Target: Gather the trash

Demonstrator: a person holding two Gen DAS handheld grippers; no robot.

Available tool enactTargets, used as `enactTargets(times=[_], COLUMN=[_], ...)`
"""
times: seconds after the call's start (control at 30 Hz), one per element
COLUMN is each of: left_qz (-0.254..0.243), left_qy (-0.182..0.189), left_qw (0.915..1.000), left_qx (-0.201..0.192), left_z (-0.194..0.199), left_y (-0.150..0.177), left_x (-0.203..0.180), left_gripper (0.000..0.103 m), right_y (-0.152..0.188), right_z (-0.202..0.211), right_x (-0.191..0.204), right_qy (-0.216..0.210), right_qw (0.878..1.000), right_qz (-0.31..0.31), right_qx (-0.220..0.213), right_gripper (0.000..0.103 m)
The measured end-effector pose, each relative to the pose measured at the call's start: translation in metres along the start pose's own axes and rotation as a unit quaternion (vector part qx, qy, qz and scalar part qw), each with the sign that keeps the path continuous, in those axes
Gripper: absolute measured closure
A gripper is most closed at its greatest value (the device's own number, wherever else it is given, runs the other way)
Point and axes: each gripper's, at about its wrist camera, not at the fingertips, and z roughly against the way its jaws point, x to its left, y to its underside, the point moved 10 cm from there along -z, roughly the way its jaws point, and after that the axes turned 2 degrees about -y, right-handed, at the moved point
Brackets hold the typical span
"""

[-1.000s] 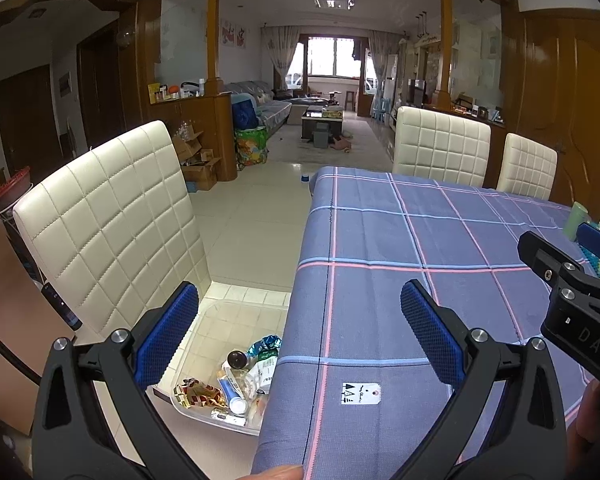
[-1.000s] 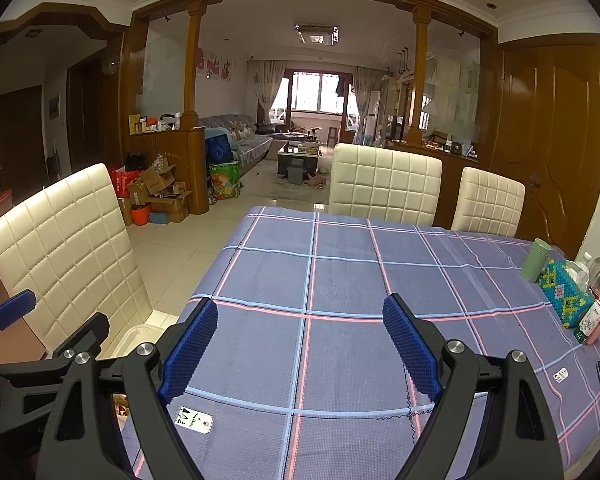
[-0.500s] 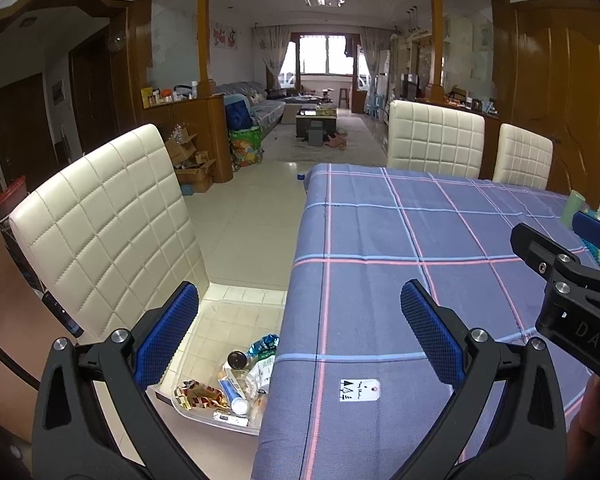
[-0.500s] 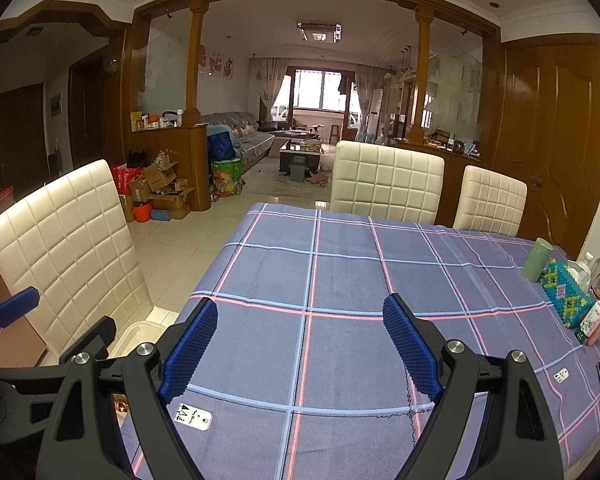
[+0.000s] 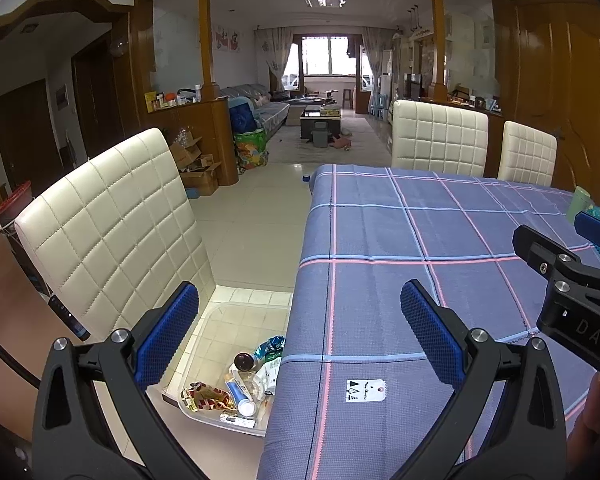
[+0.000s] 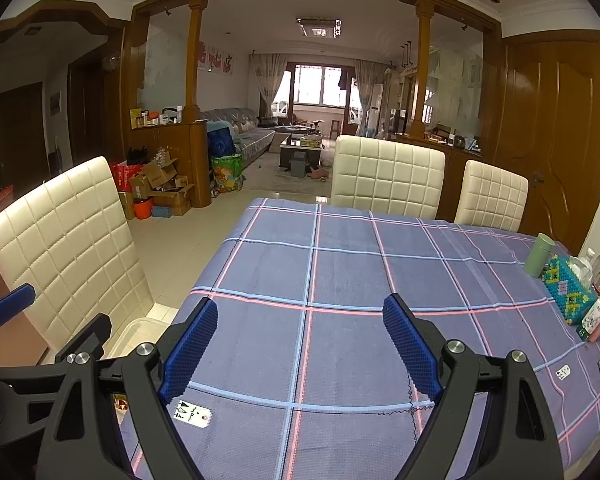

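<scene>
Since a moment ago: nothing on the surface has shifted, and you're keeping both tools parked where they were.
Left tool (image 5: 300, 328): your blue-padded fingers are spread wide, nothing between them; it hangs over the near left edge of the surface.
Right tool (image 6: 300, 340): same story, spread wide and empty, above the blue checked tablecloth (image 6: 340, 280).
Trash (image 5: 240, 384): crumpled wrappers, a small tube and a dark-capped bottle lie together in the clear plastic bin (image 5: 204, 328).
Bin position: it sits on the seat of the cream quilted chair (image 5: 112, 224), tight against the surface's left side, below your left tool.
Surface: bare cloth ahead of both tools, apart from a small white tag (image 5: 365, 390) near the front edge.
Far right edge: a pale green cup (image 6: 539, 255), a teal beaded tissue box (image 6: 568, 292) and some small bottles, well apart from your right tool.
Your hand: a sliver shows at the lower right of the left view.
</scene>
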Motion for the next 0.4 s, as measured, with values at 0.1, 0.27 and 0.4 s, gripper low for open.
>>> enactTargets(times=[0.1,0.27,0.4], left_qz=[-0.003,0.003,0.005], left_qy=[-0.001,-0.001,0.006], left_qw=[1.0,1.0,0.9999], left_qx=[0.0,0.007,0.009], left_z=[0.0001,-0.0029,-0.004], left_y=[-0.0004,-0.0004,-0.0002], left_x=[-0.0012,-0.0008,-0.0016], left_gripper=[0.003,0.003,0.003], right_y=[0.0,0.0013,0.0013], right_z=[-0.0003,-0.0001,-0.0002], right_x=[-0.0019,-0.0037,-0.0037], right_qy=[0.001,0.001,0.001], right_qw=[1.0,1.0,1.0], right_qz=[-0.003,-0.004,-0.004], right_qx=[0.0,0.001,0.001], right_gripper=[0.02,0.02,0.02])
